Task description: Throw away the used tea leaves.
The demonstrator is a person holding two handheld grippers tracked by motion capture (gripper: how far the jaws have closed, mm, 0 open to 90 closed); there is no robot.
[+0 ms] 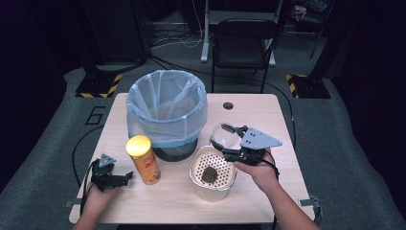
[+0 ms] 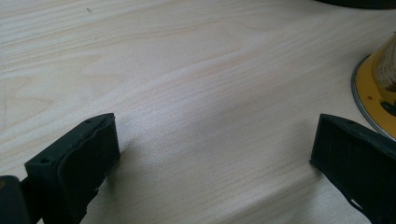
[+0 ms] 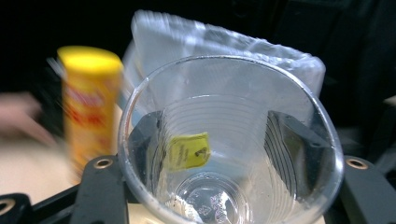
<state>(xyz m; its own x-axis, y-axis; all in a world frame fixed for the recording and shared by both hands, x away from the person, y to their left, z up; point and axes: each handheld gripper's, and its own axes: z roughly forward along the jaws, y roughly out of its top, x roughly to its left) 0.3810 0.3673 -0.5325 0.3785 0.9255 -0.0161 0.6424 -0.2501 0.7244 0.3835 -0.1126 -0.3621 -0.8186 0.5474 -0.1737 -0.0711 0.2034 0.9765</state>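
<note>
While the right gripper clasps the clear ribbed plastic cup between its two black jaws, the cup lies tipped on its side in the air, its long axis pointing from the hand toward the black waste bin lined with a pale blue bag. In the right gripper view a small yellow tag clings to the cup's inner wall. The cup hangs just beside the bin's near rim, above the far edge of the white perforated strainer bowl, so the bin's open mouth lies ahead and slightly higher. The yellow-lidded snack canister stands on the bin's other side, clear of that path. The left gripper rests beyond the canister on the light wooden table, jaws spread, grasping nothing.
</note>
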